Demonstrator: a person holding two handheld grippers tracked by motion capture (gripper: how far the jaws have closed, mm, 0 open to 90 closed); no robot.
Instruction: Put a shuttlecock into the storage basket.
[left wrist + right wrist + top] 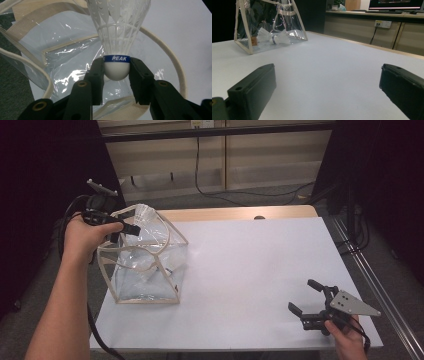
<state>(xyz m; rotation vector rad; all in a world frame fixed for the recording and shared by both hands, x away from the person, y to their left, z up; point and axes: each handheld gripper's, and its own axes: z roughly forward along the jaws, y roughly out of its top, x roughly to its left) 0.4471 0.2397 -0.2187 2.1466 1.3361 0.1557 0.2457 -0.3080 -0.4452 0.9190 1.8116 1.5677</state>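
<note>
Left claw [116, 75] clamped on shuttlecock [117, 32] by round cork base, above clear bag [145, 265] mouth. Featherlight, skirt crushable: grip cork only. Right claw [306, 300] open, idle over surface [250, 270].

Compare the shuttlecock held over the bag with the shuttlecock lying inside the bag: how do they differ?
The held shuttlecock is clamped at its white cork base by the left hand-held gripper, above the open top of the clear bag; the second shuttlecock lies on its side on the bag's floor, ungripped. Both are white with a blue band.
</note>
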